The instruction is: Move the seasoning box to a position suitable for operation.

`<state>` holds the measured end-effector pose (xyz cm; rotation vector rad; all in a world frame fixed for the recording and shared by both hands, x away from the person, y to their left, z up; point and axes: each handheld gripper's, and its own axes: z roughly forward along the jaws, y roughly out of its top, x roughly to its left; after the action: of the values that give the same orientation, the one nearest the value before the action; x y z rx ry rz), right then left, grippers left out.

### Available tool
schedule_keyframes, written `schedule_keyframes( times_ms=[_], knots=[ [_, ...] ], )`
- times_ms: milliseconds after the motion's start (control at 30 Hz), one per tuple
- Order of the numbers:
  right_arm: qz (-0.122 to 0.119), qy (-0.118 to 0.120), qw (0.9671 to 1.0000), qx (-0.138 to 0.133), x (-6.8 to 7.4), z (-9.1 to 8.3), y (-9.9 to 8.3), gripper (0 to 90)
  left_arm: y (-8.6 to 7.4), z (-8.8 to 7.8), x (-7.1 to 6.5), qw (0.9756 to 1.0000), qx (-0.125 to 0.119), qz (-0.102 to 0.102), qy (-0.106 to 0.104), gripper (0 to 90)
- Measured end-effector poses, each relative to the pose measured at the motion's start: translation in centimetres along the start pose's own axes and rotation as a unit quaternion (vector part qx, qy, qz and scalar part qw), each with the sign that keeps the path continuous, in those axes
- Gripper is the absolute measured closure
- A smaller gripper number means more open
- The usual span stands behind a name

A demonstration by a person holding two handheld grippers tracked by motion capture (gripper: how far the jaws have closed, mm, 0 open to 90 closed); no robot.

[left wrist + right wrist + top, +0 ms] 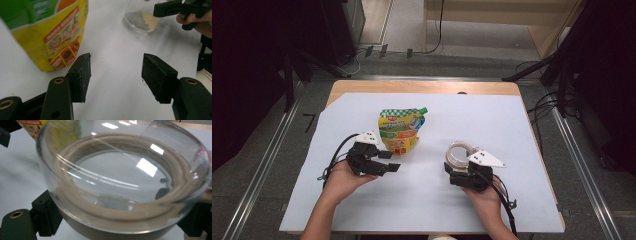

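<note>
On table (512, 130), glass bowl (125, 182) clamped between right gripper (455, 170) fingers; left gripper (116, 75) fingers spread, nothing held, beside yellow pouch (400, 129).

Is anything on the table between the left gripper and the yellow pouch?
Nothing visible. The left gripper, jaws open and empty, sits just short of the yellow pouch; bare white table cover lies between them.

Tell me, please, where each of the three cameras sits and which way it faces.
High view: above the person's side, facing forward and down on the table; both forearms show.
Left gripper view: on the left gripper, facing along its open jaws; the other hand shows.
Right gripper view: on the right gripper, close against the glass bowl.
All three share the yellow pouch and the bowl.
</note>
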<state>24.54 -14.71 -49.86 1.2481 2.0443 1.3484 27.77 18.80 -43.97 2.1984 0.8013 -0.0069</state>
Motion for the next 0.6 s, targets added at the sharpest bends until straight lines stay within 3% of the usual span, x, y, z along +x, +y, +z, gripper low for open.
schedule_keyframes(
  times_ms=[200,267,367,600],
  knots=[
    [-0.007,0.020,0.9997,0.010,1.2,0.4,-0.4,11.9,1.0,0.9,-1.6,0.9998,-0.007,0.015,-0.012,41.5],
    [-0.021,0.014,0.9997,0.006,1.6,0.5,-0.6,11.9,1.3,1.5,-2.3,0.9995,-0.003,0.025,-0.017,41.5],
    [-0.022,0.015,0.9996,0.004,1.9,0.5,-0.8,11.9,1.5,2.1,-2.8,0.9991,0.007,0.035,-0.022,41.5],
    [-0.045,0.010,0.9989,-0.003,2.3,0.3,-1.4,11.6,1.7,2.8,-3.2,0.9988,0.011,0.040,-0.026,41.8]
  ],
)
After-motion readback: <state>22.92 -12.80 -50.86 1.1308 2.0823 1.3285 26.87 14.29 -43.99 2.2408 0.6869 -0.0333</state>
